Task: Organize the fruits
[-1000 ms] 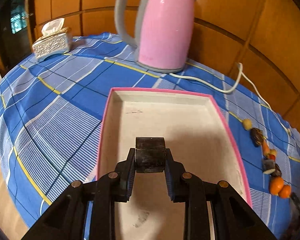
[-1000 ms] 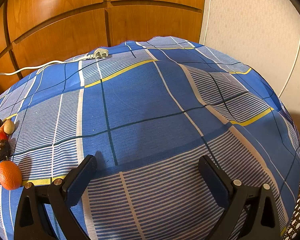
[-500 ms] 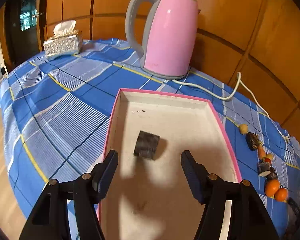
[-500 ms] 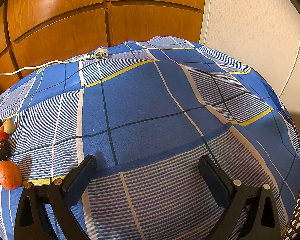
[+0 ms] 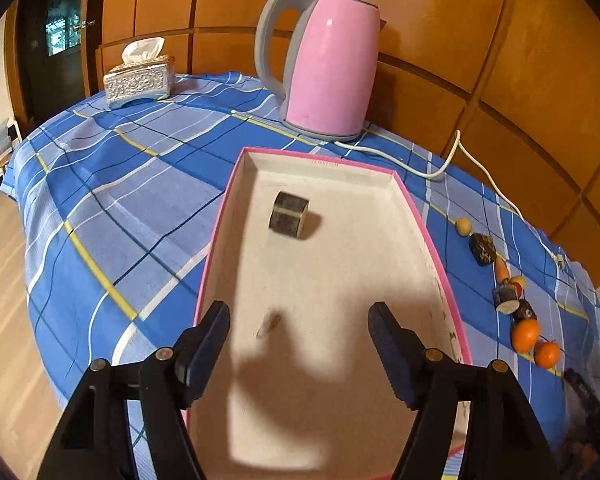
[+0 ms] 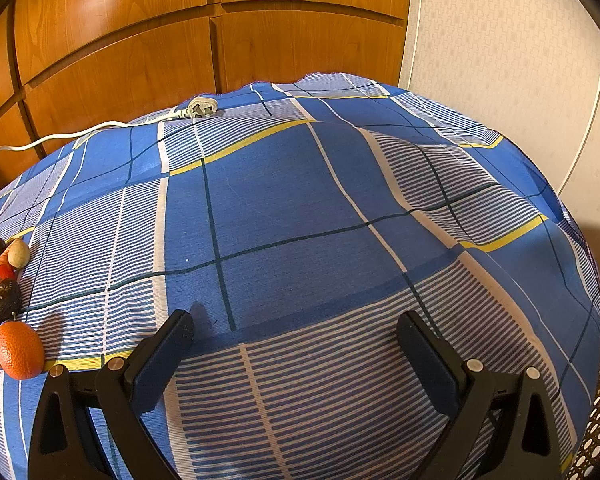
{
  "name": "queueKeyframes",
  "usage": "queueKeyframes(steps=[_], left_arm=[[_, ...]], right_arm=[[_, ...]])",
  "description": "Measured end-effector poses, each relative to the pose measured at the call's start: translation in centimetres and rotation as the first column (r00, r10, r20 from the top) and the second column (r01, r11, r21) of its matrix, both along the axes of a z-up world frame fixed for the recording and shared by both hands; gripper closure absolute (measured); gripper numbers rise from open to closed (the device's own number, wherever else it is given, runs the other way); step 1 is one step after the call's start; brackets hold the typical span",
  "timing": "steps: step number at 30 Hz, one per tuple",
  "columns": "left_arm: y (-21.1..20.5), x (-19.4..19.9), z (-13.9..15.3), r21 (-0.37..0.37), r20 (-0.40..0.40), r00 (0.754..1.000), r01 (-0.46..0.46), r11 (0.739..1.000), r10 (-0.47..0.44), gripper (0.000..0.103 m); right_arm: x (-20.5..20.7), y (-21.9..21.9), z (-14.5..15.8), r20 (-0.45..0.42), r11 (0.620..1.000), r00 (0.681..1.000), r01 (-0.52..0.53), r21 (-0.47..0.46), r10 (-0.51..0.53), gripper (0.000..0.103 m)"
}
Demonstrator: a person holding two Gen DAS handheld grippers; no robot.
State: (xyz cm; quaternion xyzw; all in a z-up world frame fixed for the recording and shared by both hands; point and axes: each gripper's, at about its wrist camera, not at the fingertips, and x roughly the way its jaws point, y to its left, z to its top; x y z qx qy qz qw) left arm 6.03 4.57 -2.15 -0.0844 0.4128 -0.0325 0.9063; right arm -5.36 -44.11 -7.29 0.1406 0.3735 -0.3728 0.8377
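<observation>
Because the job is to gather the fruits in one place, the dark, squat cylinder-shaped fruit piece with a pale band [image 5: 288,215] lies alone on the floor of the shallow, pink-rimmed cardboard tray [image 5: 432,244], towards its far end, well clear of the left tongs [image 5: 299,334], whose jaws are opening with nothing between them. The rest wait in a ragged line on the blue checked cloth of the tabletop [image 5: 112,184] just beyond the tray's right side: a small yellow round fruit [image 5: 463,225], several dark lumps and two glossy oranges [image 5: 535,342] at the near end. The left tongs hang over the tray's near half, tilted steeply down. The right tongs [image 6: 294,346], spread wide and empty, point down at bare cloth, the oranges to their left. A pink electric kettle [image 5: 328,68] and a silver tissue box [image 5: 139,82] stand behind the tray.
</observation>
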Motion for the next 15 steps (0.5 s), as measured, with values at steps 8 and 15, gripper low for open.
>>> queueKeyframes(steps=[8, 15], left_arm=[[1.2, -2.1, -0.5, -0.014, 0.004, 0.998, -0.069, 0.998, 0.069, 0.017], [1.5, -3.5, -1.8, 0.001, -0.009, 0.994, -0.11, 0.994, 0.11, 0.011]], right_arm=[[0.0, 0.0, 0.0, 0.0, 1.0, 1.0, 0.0, 0.0, 0.0, 0.0], [0.0, 0.0, 0.0, 0.0, 1.0, 1.0, 0.0, 0.0, 0.0, 0.0]])
